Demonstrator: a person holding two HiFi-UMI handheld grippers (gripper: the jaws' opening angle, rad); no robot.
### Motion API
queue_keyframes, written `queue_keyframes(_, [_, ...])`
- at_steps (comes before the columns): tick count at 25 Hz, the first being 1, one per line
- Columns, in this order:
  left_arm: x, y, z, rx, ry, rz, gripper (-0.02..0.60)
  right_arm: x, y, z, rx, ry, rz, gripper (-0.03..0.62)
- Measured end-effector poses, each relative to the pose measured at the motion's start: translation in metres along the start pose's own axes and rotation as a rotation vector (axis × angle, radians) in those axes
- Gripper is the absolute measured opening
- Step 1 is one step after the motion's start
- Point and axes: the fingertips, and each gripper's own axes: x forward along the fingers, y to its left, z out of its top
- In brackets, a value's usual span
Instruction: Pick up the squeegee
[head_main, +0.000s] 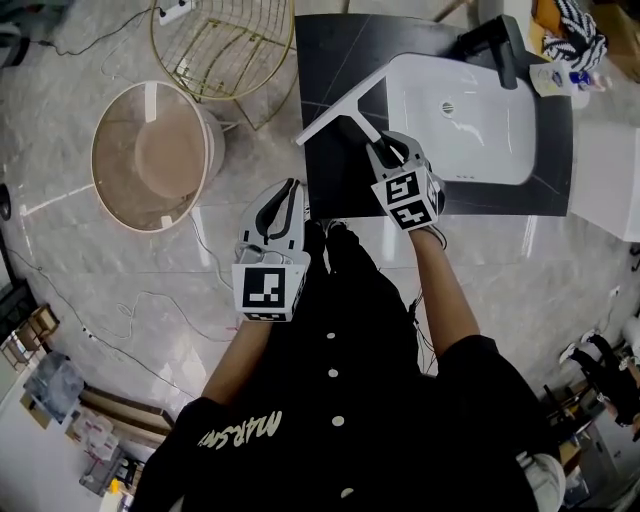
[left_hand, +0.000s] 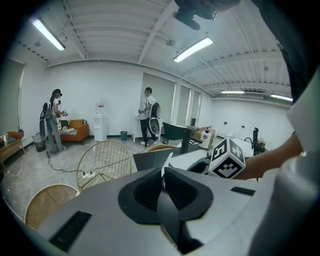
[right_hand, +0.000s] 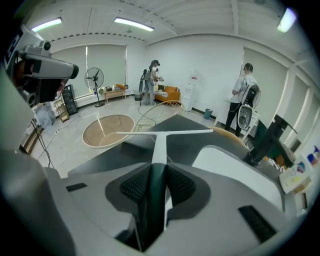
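— What kind of room is this?

— A big open workroom, half office, half test lab. High above the left gripper (left_hand: 163, 172) run bare white beams and tube lights (left_hand: 194, 49). Far ahead of it stand an orange sofa (left_hand: 76, 131) and a water dispenser (left_hand: 99, 127).

— Why a lab?

— Just ahead of the right gripper (right_hand: 158, 170), a white basin (right_hand: 240, 165) sits in a dark counter (head_main: 330, 60) out on the marble-look floor (head_main: 520, 270). Cables (head_main: 140, 297) and a power strip (head_main: 176, 12) lie beyond the left gripper. Two people (left_hand: 148, 115) in the distance carry bulky gear.
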Motion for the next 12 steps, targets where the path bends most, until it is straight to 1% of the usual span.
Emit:
queue_keyframes(5, [-0.003,-0.005,0.023,0.029,-0.054,-0.008,0.025,-0.024,-0.014,0.024,-0.028,-0.058,-0.039,0.089])
queue_keyframes(9, [-0.006,-0.010,0.046,0.058,-0.091,-0.019,0.025,-0.054,-0.023,0.055,-0.018,-0.183,-0.034,0.089])
queue_keyframes(12, [-0.009,-0.014,0.062,0.077,-0.116,-0.031,0.025,-0.084,-0.030,0.082,0.006,-0.273,-0.052,0.089])
